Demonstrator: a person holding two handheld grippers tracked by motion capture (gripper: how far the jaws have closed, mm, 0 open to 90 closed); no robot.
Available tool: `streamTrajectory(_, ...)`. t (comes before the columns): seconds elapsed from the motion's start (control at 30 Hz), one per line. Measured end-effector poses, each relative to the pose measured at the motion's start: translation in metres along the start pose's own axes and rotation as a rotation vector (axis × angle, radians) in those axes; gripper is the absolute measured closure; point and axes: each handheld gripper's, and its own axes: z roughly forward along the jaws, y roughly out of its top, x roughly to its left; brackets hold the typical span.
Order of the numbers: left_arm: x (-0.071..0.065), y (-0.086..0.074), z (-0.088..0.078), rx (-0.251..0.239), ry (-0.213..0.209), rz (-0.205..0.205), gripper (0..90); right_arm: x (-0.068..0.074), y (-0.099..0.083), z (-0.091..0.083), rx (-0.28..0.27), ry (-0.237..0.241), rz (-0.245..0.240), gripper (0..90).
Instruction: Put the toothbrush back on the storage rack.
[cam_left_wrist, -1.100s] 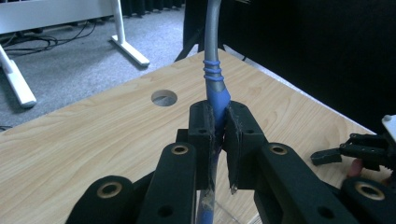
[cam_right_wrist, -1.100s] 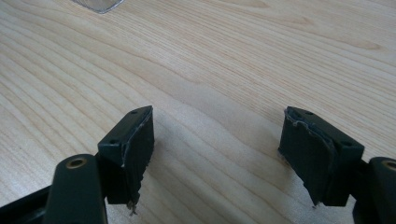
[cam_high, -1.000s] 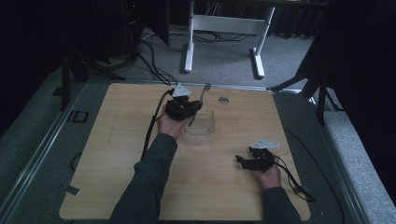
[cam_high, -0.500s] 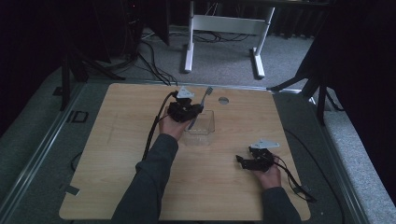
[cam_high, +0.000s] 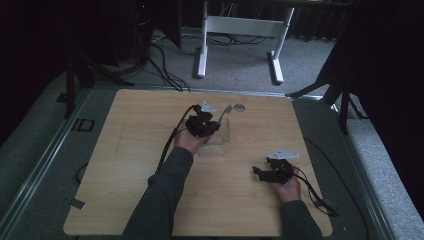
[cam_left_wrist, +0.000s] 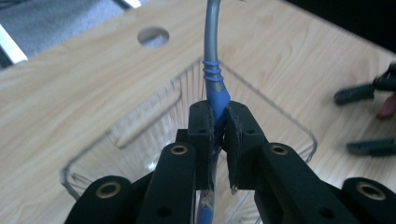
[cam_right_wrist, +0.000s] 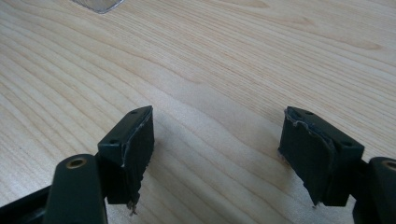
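Note:
My left gripper is shut on the blue handle of a metal fork, which it holds over a clear plastic container at the table's middle. In the left gripper view the jaws pinch the blue handle. The grey shaft rises out of the top of that view, and the ribbed container lies open below. My right gripper rests low at the right front of the table. Its jaws stand wide open over bare wood with nothing between them.
The wooden table has a round hole near its far edge, just beyond the container. A corner of the container shows at the top of the right gripper view. Cables trail from both grippers. Dark floor and a white frame lie beyond.
My left gripper has shifted slightly right and down with the fork, so it is closer over the container. The right gripper has stayed still.

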Motion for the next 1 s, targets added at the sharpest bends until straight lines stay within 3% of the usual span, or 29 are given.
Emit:
streamTrajectory(0.2,0.0,-0.003,0.004,0.048,-0.001,0.005,79.7,0.0,0.0,0.0,0.0,0.0,0.0,25.6)
streamTrajectory(0.37,0.0,-0.005,0.002,0.049,-0.01,0.006,70.3,0.0,0.0,0.0,0.001,0.0,0.001,25.6)
streamTrajectory(0.57,0.005,-0.009,-0.013,-0.025,-0.012,-0.038,57.5,0.0,0.0,0.0,0.001,0.0,0.001,25.6)
streamTrajectory(0.77,0.016,-0.021,-0.038,-0.1,0.032,-0.083,49.6,0.0,0.0,0.0,0.001,0.0,0.001,25.6)
streamTrajectory(0.87,0.03,-0.034,-0.053,-0.139,0.066,-0.147,47.3,0.0,0.0,0.0,0.0,0.0,0.001,25.6)
streamTrajectory(0.97,0.037,-0.041,-0.057,-0.145,0.079,-0.173,45.3,0.0,0.0,0.0,0.001,0.0,0.001,25.6)
streamTrajectory(1.0,0.046,-0.053,-0.059,-0.135,0.106,-0.208,44.3,0.0,0.0,0.0,0.0,0.001,0.001,25.6)
